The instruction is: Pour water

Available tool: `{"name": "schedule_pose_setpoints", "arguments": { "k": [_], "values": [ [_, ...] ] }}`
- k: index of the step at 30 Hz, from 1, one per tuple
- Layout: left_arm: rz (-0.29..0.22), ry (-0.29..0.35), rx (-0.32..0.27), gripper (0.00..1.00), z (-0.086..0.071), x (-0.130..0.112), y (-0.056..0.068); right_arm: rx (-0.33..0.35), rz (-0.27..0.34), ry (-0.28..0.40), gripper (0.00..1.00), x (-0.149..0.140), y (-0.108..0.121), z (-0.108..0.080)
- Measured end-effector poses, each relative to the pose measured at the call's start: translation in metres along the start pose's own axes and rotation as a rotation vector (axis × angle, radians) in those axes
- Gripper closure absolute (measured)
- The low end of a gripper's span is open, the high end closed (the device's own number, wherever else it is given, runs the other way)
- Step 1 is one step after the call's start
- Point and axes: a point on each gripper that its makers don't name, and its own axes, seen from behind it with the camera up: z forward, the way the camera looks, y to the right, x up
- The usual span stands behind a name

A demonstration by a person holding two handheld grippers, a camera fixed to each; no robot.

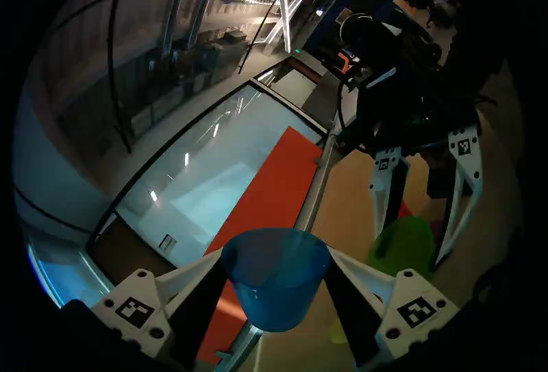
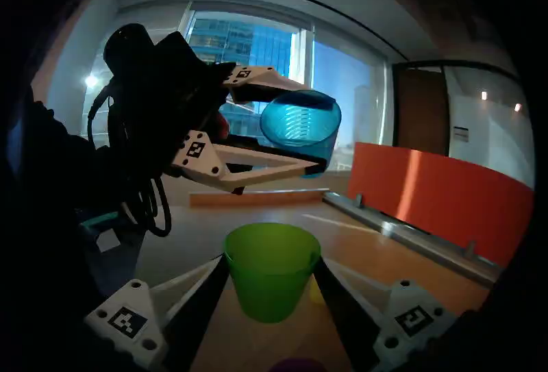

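Observation:
In the left gripper view my left gripper [image 1: 277, 262] is shut on a translucent blue cup [image 1: 277, 290], fingers pressing on both sides. Farther off to the right, my right gripper [image 1: 409, 249] holds a green cup [image 1: 404, 242]. In the right gripper view my right gripper [image 2: 272, 262] is shut on that green cup [image 2: 272, 279], upright with its mouth up. Above and a little behind it, a hand holds the left gripper [image 2: 318, 132] with the blue cup [image 2: 301, 129] tipped on its side, mouth towards the camera. I cannot see any water.
A wooden table [image 2: 383, 249] lies below the cups. An orange panel [image 2: 438, 194] on a metal rail runs along its right side. A small yellow object [image 2: 315, 291] lies behind the green cup, and something purple [image 2: 298, 365] shows at the bottom edge. Large windows [image 2: 246, 43] stand behind.

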Motion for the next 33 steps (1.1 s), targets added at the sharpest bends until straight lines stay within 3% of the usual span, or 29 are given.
{"name": "schedule_pose_setpoints", "arguments": {
  "k": [26,33],
  "values": [
    [0.144,-0.001,0.016,0.13,0.004,0.012,-0.003,-0.002,0.0,0.015,0.11,0.006,0.0,0.005],
    [0.176,0.011,0.011,0.13,0.003,0.018,0.001,-0.001,-0.001,0.017,0.11,0.007,0.0,0.006]
  ]
}}
